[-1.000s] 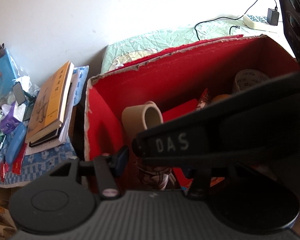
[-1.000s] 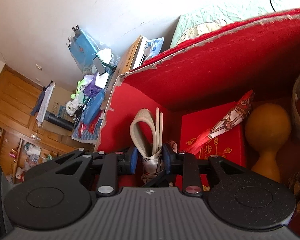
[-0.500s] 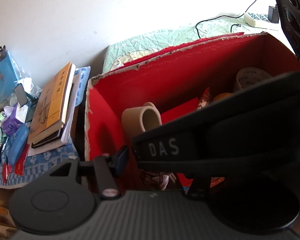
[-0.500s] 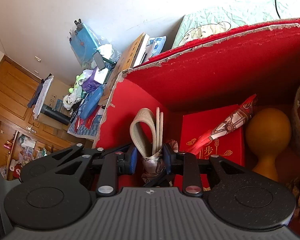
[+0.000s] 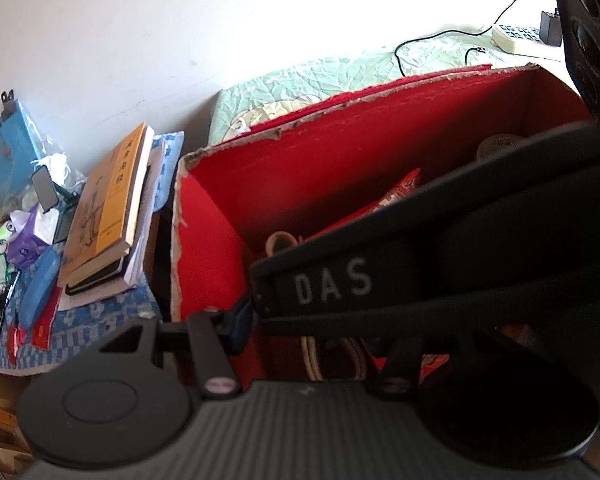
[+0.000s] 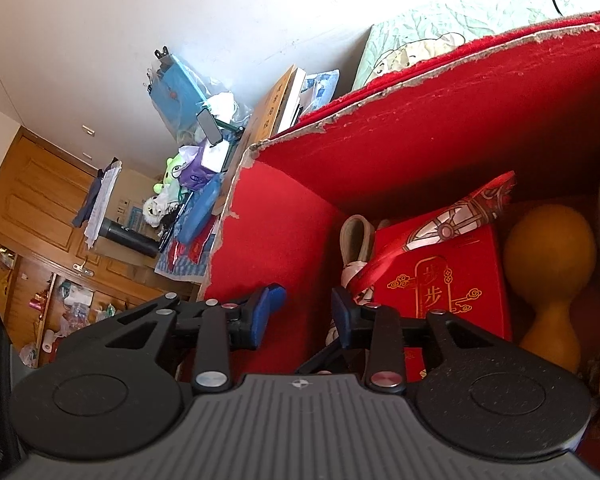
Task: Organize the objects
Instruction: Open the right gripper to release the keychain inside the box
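Two grippers working over the red box (image 6: 284,240): right gripper (image 6: 306,308) opening, nothing between its pads, bundled strap (image 6: 354,248) lying in the box's corner; left gripper (image 5: 320,320) clamping the DAS-marked black device (image 5: 440,264), likely snagging the box rim

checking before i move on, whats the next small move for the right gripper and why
Probably draw the right gripper back up out of the red box: its jaws are opening with nothing between them, and the beige strap bundle now stands in the box corner beside the red gift box.
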`<state>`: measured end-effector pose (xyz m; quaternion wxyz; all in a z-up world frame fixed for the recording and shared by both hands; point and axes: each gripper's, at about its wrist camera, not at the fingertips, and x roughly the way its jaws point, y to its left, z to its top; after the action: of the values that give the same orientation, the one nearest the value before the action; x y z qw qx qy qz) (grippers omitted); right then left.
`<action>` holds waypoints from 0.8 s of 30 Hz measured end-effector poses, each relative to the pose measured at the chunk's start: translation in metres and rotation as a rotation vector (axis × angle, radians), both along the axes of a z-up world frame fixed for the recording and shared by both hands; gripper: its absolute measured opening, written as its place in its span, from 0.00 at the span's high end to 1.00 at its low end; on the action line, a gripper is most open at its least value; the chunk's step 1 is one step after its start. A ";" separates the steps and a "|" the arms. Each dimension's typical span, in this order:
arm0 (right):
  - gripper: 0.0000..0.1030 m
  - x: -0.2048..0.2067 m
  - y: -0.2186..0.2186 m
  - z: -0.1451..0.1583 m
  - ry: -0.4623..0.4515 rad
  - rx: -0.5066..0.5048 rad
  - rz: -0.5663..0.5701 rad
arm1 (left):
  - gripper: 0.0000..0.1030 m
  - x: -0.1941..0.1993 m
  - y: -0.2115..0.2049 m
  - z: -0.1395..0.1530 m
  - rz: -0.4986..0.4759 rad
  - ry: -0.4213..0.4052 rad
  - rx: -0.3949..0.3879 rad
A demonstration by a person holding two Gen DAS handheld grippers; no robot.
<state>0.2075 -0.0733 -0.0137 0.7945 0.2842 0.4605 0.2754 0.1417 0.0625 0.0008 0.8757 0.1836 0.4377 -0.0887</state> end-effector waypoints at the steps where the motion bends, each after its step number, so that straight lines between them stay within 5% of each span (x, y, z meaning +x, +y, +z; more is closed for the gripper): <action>1: 0.64 0.000 0.000 0.000 0.001 0.002 -0.001 | 0.47 0.000 0.000 0.000 0.000 0.000 0.000; 24: 0.61 0.001 -0.008 -0.003 0.011 0.014 -0.014 | 0.46 0.001 -0.001 -0.001 -0.006 -0.005 0.001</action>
<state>0.2090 -0.0810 -0.0172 0.7918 0.2946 0.4610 0.2717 0.1431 0.0614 -0.0002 0.8763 0.1855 0.4352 -0.0906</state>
